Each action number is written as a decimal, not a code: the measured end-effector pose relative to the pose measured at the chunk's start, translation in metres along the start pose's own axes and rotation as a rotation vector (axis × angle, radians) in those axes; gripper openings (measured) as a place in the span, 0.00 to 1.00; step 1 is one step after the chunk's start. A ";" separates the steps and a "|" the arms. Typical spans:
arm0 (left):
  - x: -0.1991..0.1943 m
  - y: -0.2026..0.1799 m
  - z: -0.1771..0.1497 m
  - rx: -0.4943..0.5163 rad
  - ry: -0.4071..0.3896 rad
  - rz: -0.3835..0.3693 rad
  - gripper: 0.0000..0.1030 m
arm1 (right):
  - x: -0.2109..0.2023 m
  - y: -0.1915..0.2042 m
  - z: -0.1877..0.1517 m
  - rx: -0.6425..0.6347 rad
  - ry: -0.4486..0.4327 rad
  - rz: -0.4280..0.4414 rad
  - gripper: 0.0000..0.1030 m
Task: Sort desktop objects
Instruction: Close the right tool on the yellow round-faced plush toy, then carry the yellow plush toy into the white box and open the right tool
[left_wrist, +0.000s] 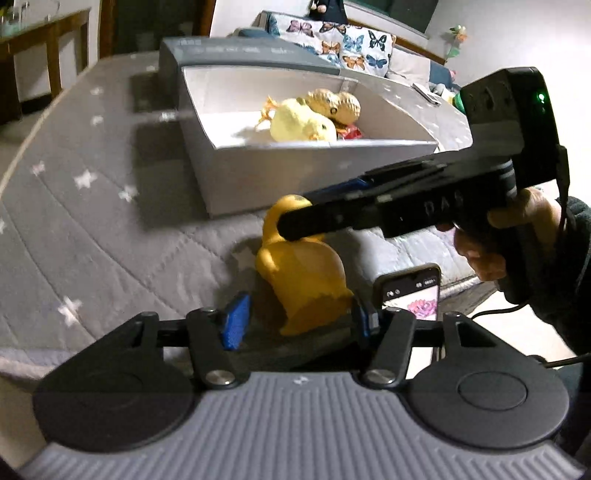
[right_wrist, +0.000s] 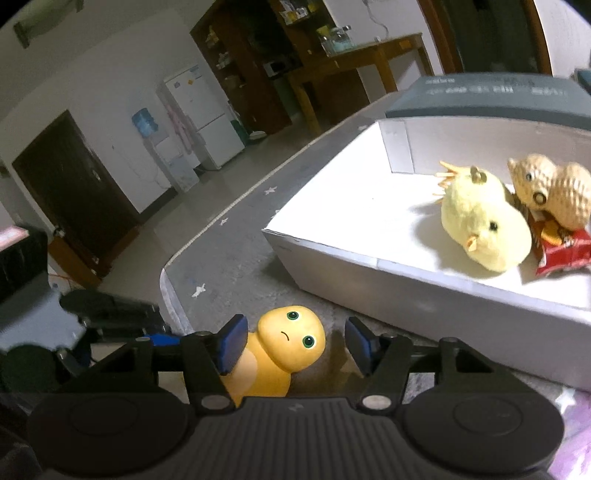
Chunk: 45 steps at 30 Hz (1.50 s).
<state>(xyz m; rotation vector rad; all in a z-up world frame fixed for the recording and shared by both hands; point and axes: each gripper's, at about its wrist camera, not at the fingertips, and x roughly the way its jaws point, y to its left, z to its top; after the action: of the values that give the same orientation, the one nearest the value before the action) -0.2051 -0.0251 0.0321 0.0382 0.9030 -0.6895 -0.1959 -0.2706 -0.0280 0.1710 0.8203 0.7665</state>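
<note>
A lived-in home: a fridge (right_wrist: 201, 114), water dispenser (right_wrist: 147, 127), wooden table (right_wrist: 354, 64) and butterfly-print cushions (left_wrist: 340, 44).

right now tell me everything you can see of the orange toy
The orange toy is a smooth, glossy figure, rubber or plastic by its look, with a rounded head, two green eyes and a small frowning mouth. Its neck narrows, then the body flares to a ragged-edged base. It rests on the grey star-patterned quilt just in front of the white box, outside it. The right gripper straddles its head, open; the left gripper brackets its base, open. Whether any pad touches it is unclear.
</note>
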 end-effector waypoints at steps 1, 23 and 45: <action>0.002 -0.001 -0.001 -0.007 0.001 -0.007 0.50 | 0.001 -0.002 0.000 0.014 0.003 0.008 0.55; -0.033 -0.030 0.065 0.136 -0.210 0.014 0.41 | -0.043 -0.001 0.060 -0.035 -0.184 0.062 0.49; 0.082 0.021 0.147 -0.062 -0.074 0.113 0.41 | 0.040 -0.112 0.147 0.027 -0.008 0.093 0.50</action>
<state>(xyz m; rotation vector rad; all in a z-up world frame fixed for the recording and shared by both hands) -0.0543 -0.0978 0.0602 0.0081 0.8445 -0.5543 -0.0128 -0.3031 0.0020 0.2374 0.8192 0.8422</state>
